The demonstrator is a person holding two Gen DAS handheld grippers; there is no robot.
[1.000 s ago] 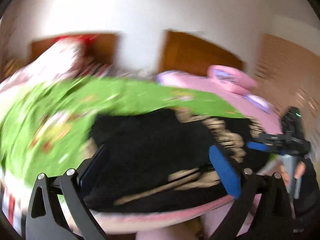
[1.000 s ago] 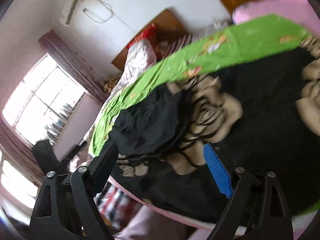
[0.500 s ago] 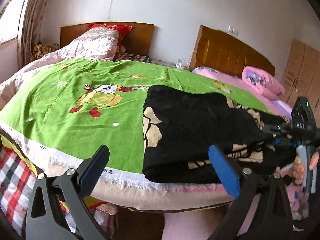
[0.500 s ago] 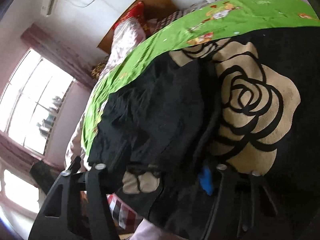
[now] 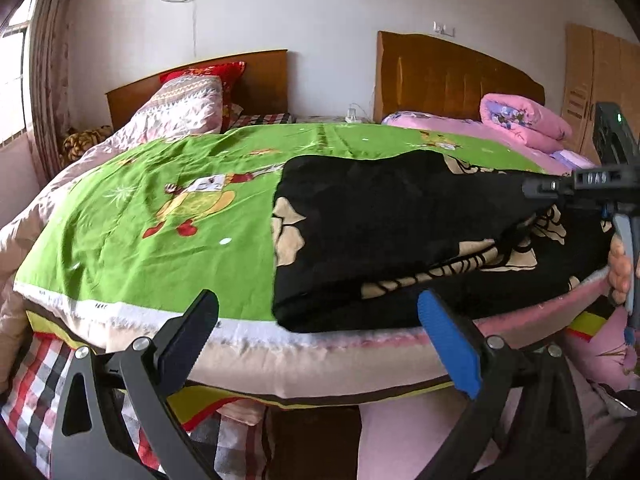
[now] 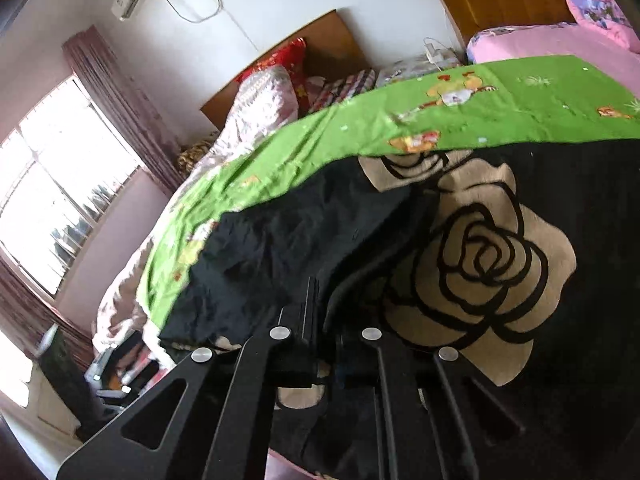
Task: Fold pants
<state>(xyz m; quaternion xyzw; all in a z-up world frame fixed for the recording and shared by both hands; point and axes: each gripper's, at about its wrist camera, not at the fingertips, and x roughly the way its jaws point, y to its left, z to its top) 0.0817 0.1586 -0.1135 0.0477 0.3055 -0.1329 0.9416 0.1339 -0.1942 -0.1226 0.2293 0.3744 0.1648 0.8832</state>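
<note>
Black pants with beige rose prints lie folded over on the green cartoon sheet, reaching the bed's near edge. My left gripper hangs open just in front of that edge, level with the pants' near left corner, with nothing pressed between its fingers. In the right wrist view my right gripper is shut on a raised fold of the pants, beside a large rose print. The left wrist view shows the right gripper at the far right, nose in the cloth, with a hand on its handle.
A heap of patterned quilt and a red pillow lies at the head of this bed. A second bed with pink bedding stands to the right, a wooden wardrobe behind it. Checked cloth hangs below the near left edge.
My right gripper's jaws have closed onto the pants fold. My left gripper has sunk towards the bed's near edge and stays open.
</note>
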